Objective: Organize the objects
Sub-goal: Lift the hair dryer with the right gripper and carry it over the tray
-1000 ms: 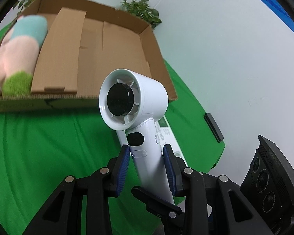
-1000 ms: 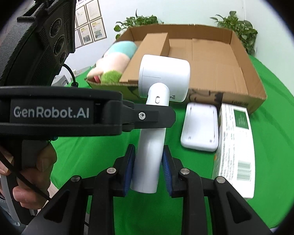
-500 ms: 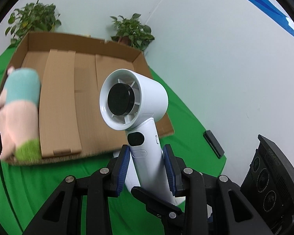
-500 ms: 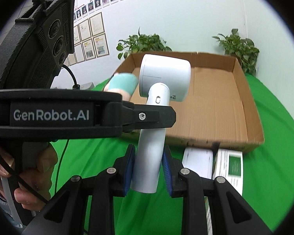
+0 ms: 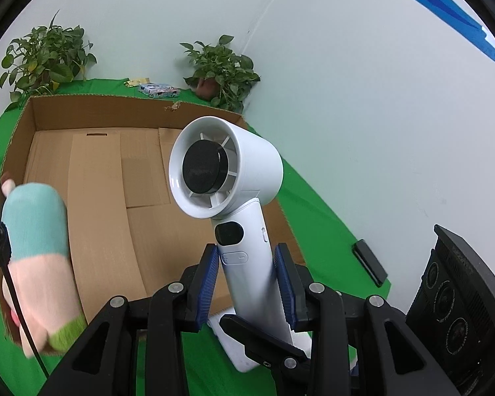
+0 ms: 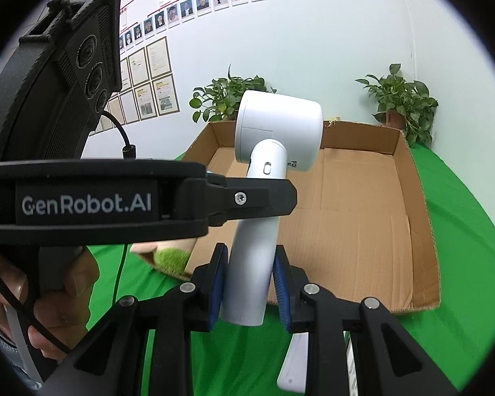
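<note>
A white handheld fan (image 5: 227,178) is held upright by its handle in both grippers, above the near edge of an open cardboard box (image 5: 102,178). My left gripper (image 5: 247,280) is shut on the handle just below the buttons. My right gripper (image 6: 249,282) is shut on the lower end of the handle of the fan (image 6: 274,151). A pink and teal plush toy (image 5: 36,257) lies in the box's left side. The box (image 6: 356,217) also shows in the right wrist view, its right part bare.
The green cloth (image 5: 316,221) covers the table. A white flat device (image 6: 293,369) and a printed carton lie below the grippers. A black slab (image 5: 369,262) lies near the wall. Potted plants (image 5: 221,69) stand behind the box.
Both grippers rose with the fan and moved toward the box; the view now looks down into it. The flat device and carton dropped to the bottom of view.
</note>
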The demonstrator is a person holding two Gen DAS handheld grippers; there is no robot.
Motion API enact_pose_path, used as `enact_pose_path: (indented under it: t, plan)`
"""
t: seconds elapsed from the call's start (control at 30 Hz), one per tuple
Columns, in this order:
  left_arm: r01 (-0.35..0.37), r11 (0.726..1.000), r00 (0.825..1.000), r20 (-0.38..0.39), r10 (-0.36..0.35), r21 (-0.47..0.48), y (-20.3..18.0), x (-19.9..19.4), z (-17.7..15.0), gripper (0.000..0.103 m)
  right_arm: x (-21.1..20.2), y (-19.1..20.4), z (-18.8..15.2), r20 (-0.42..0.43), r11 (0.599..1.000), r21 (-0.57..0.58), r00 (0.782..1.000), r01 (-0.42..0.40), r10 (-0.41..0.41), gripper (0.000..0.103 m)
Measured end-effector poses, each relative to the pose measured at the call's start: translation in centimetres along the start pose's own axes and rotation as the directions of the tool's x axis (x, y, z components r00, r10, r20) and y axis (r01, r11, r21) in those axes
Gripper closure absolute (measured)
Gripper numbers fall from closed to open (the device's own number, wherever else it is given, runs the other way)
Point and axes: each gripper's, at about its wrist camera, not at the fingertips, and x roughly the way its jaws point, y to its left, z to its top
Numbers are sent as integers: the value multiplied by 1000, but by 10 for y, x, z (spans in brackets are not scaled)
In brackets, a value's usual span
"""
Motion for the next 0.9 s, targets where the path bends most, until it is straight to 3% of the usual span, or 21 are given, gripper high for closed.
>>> enact_pose_path:
  t: [0.27, 0.53, 0.9]
  plan:
    - [-47, 998, 997, -62, 45, -30, 39, 45, 11, 71, 41, -16, 6, -56, 998, 45, 997, -44, 47, 77]
    - [-115, 992, 983, -148, 108, -41, 77, 98, 1, 71, 84, -36, -15, -108, 985, 139, 987, -105, 120, 77]
    - [-143, 987, 969, -213, 124, -76, 102, 141, -2, 70, 114, -57, -30, -172, 969, 230, 976, -89, 130, 80]
